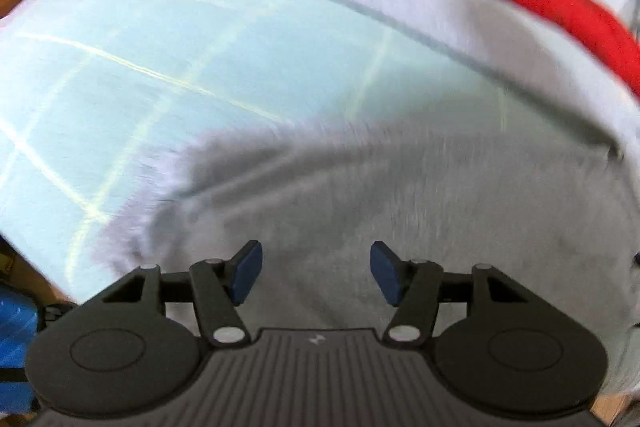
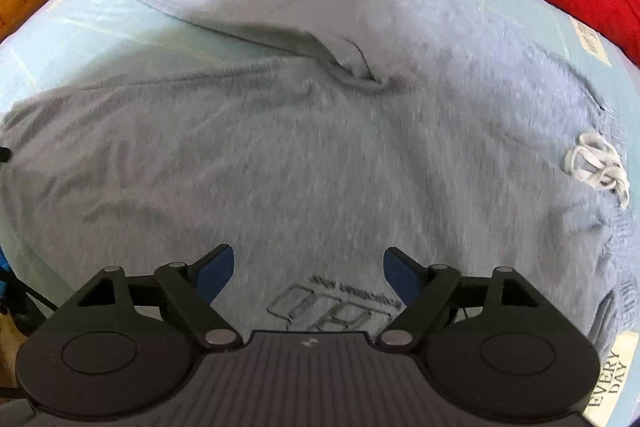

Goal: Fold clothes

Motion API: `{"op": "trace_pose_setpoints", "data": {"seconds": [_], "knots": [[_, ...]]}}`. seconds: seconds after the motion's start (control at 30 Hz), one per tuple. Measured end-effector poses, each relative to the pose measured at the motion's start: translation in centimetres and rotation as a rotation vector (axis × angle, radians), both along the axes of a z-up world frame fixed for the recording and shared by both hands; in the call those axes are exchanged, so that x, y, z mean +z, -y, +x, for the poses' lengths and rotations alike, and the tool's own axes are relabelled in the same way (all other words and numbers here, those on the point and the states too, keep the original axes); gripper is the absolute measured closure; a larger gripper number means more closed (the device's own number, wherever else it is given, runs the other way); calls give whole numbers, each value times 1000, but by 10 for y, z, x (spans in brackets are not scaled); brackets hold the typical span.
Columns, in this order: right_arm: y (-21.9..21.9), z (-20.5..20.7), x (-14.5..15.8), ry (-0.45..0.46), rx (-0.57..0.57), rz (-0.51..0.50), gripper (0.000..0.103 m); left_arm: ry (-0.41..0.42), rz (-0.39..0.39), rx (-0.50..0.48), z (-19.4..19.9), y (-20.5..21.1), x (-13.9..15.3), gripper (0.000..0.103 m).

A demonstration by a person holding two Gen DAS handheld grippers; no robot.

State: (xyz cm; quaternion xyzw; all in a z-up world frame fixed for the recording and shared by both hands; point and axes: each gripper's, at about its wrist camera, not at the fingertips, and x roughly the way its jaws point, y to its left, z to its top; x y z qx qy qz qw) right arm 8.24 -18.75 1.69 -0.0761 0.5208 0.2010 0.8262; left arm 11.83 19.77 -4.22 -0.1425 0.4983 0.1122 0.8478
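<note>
Left gripper [image 1: 316, 273] spread and empty, right gripper [image 2: 309, 273] wider (nothing pinched), both above grey sweatshirt [image 2: 320, 163]

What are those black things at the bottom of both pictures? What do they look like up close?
Those are two handheld grippers. The left gripper and the right gripper look alike: a black ribbed body with a small pale logo, a round black disc at each side, black linkage bars on silver pivot pins, and two fingers faced with dark blue pads. No cables, sleeves or hands show.
</note>
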Motion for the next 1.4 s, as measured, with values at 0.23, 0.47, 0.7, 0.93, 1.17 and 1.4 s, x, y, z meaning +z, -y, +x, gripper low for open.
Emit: {"op": "trace_pose_setpoints", "data": {"seconds": [0.23, 0.47, 0.7, 0.93, 1.17, 1.4], "knots": [[-44, 8, 11, 22, 138, 74, 18, 14, -92, 237, -42, -16, -12, 44], [-144, 16, 22, 43, 537, 148, 48, 124, -135, 374, -75, -28, -13, 44], [-287, 5, 17, 65, 876, 219, 60, 196, -179, 572, -131, -56, -13, 42], [-409, 0, -7, 45, 1059, 183, 61, 255, -237, 661, -155, -78, -27, 42], [-451, 23, -28, 109, 1088, 53, 71, 357, -356, 653, -150, -95, -34, 42], [-461, 35, -15, 109, 1067, 62, 67, 423, -502, 577, -114, -106, -59, 43]]}}
